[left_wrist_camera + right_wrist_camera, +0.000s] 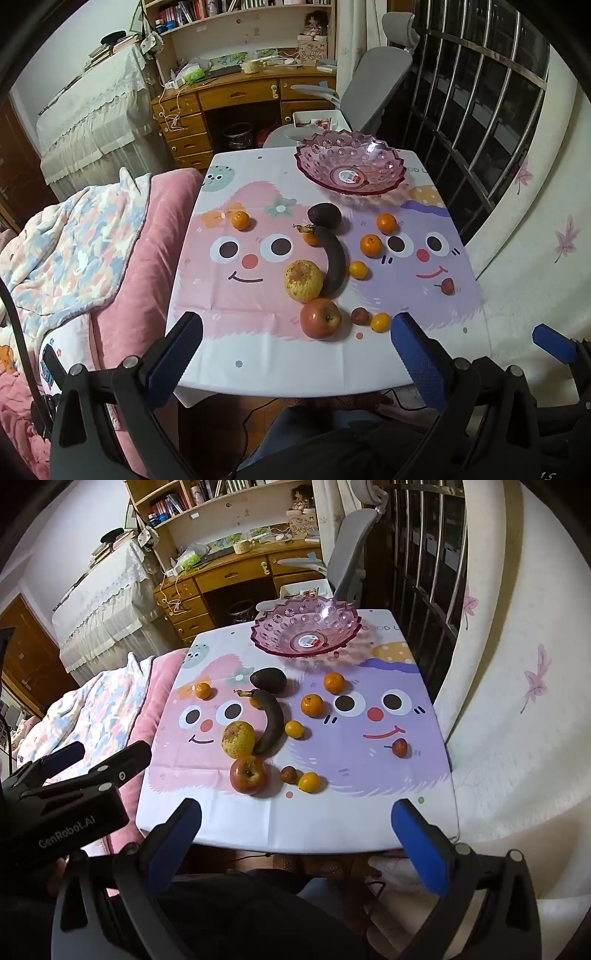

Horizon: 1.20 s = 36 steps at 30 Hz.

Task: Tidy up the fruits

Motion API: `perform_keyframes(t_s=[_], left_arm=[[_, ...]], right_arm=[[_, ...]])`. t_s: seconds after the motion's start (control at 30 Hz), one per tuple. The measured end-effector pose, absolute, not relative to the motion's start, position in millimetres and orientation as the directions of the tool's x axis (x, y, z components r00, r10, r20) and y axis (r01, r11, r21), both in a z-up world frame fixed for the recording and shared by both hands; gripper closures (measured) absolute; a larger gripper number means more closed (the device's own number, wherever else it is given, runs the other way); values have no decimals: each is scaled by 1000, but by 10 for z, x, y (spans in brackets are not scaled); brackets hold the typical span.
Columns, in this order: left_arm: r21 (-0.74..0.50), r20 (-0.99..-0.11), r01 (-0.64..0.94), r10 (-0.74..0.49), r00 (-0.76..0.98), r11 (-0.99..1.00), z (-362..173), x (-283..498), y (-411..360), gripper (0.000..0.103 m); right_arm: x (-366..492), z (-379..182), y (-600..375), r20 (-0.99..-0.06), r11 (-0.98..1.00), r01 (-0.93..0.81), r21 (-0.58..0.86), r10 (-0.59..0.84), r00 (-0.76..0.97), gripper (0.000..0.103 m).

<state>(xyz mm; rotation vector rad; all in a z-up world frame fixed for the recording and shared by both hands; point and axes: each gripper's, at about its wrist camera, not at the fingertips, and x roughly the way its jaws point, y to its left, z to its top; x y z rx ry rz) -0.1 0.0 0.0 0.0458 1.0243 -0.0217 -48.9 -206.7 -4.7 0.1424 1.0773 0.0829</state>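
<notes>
Both the left gripper point(295, 345) and right gripper point(297, 823) hover with jaws released above fruit scattered before the pink bowl point(349, 162) on the worktop point(295, 369).

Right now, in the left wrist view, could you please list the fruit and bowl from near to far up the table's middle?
Red apple → yellow apple → dark banana → avocado → pink bowl.

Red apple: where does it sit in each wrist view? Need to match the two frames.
Left wrist view: the red apple lies low in the middle, nearest the camera, just below the yellow apple.
Right wrist view: the red apple lies left of centre, again just below the yellow apple.
Shared landmark: the dark banana curves along the yellow apple's right side in both.
</notes>
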Motion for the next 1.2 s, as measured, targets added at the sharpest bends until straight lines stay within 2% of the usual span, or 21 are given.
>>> perform_keyframes(t_s=[1.2], left_arm=[[20,-860,45,-6,511,999,7,-29,72,2]], right_arm=[[-468,-38,-2031,-868,988,4,155,134,478,0]])
